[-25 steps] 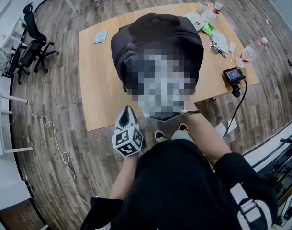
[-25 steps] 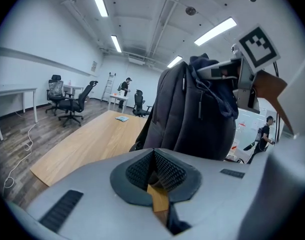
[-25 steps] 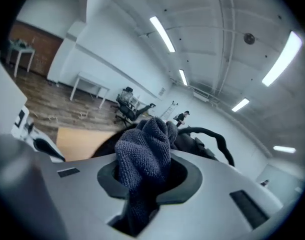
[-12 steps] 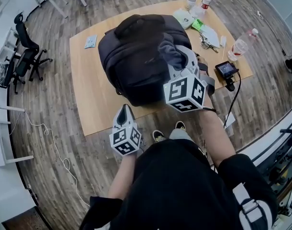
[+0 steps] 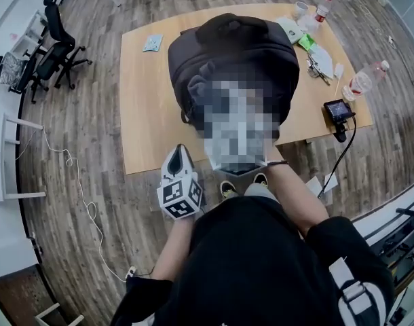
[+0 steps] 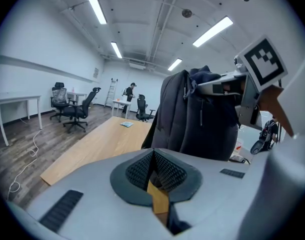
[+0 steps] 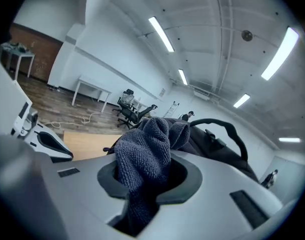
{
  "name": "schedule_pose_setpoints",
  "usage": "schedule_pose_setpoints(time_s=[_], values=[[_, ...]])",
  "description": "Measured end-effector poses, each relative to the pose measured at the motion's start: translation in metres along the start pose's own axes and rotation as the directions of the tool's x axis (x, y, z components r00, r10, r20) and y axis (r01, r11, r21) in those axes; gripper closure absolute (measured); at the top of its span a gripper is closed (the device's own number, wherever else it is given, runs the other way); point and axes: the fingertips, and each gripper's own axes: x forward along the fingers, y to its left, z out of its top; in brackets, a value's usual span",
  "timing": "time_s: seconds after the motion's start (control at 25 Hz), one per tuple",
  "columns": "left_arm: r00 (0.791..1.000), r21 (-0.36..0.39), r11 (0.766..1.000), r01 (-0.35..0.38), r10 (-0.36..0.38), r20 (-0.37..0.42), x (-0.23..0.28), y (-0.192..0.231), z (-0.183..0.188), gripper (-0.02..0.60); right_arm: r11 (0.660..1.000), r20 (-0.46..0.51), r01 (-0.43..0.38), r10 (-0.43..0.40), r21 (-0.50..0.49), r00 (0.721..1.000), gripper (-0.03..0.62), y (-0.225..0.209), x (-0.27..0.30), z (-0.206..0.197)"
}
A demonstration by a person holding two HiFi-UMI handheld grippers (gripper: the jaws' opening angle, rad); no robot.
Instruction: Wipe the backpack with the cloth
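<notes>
The cloth (image 7: pixel 142 154) sits clamped in the right tongs (image 7: pixel 148 178), before the backpack (image 7: pixel 212 147).

I see a light wooden table (image 5: pixel 144 121) on a wood-plank floor (image 5: pixel 78 134). A dark backpack (image 5: pixel 227 46) takes up its middle, reaching close to the far edge. To the left of the backpack, near the far edge, lies a small pale packet (image 5: pixel 153 43), well apart from everything else. At the far right corner I make out a white cup (image 5: pixel 301 8) and a red-capped bottle (image 5: pixel 321 9), with a green item (image 5: pixel 307 41) and white papers (image 5: pixel 324 60) nearer. A clear bottle (image 5: pixel 365 79) sits by the right edge, and a small black screen device (image 5: pixel 336 109) at the near right edge.
</notes>
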Motion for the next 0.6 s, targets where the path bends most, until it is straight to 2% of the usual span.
schedule_pose_setpoints(time_s=[0.08,0.28,0.44,0.6], values=[[1.000,-0.008,1.000,-0.021,0.021,-0.004,-0.003,0.009,-0.001,0.566,1.000,-0.001,-0.007,0.008,0.015,1.000,0.499,0.008,-0.003,-0.004],[0.999,-0.022,0.999,-0.039,0.038,-0.026,-0.003,0.016,-0.006,0.567,0.998,-0.027,-0.018,0.016,-0.064,1.000,0.500,0.027,-0.010,-0.004],[0.999,-0.014,1.000,-0.019,0.018,-0.035,0.002,0.010,-0.007,0.568,0.998,-0.007,-0.042,0.042,-0.038,0.999,0.500,0.040,-0.017,-0.003],[0.999,-0.009,1.000,-0.006,0.006,-0.049,0.006,0.006,-0.011,0.566,0.994,0.009,-0.108,0.108,0.025,0.994,0.500,0.054,-0.022,-0.004]])
